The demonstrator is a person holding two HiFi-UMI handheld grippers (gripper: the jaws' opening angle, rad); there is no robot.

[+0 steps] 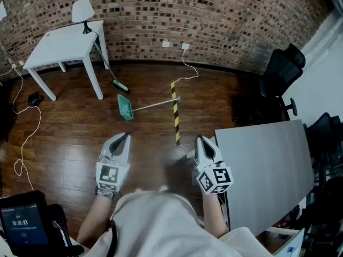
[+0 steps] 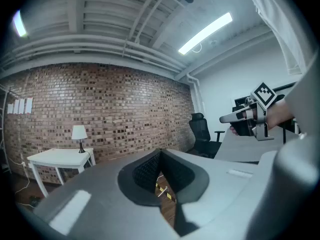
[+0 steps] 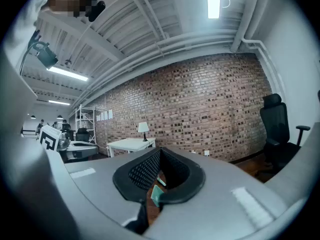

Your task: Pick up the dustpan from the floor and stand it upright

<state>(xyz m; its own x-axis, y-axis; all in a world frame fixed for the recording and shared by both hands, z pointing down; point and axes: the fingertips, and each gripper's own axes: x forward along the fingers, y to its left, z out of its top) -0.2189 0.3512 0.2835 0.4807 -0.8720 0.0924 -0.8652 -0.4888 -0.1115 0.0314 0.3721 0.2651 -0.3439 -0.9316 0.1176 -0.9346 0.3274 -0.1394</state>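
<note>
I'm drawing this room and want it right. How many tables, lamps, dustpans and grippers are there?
Tables: 2 (white table, grey table)
Lamp: 1
Dustpan: 1
Grippers: 2 (left gripper, right gripper)
Total: 6

Dark wooden floor (image 1: pixel 75 138); lying on it near the middle, a green dustpan (image 1: pixel 125 107), long pale handle reaching right to a yellow-and-black striped strip (image 1: pixel 175 116); just beyond, a green-headed broom (image 1: pixel 119 85) leaning by a white tabletop (image 1: pixel 61 44) on legs, bearing a lamp (image 1: pixel 83 12); white cable (image 1: pixel 25 138) trailing at left; black chair (image 1: pixel 281 71) far right.
</note>
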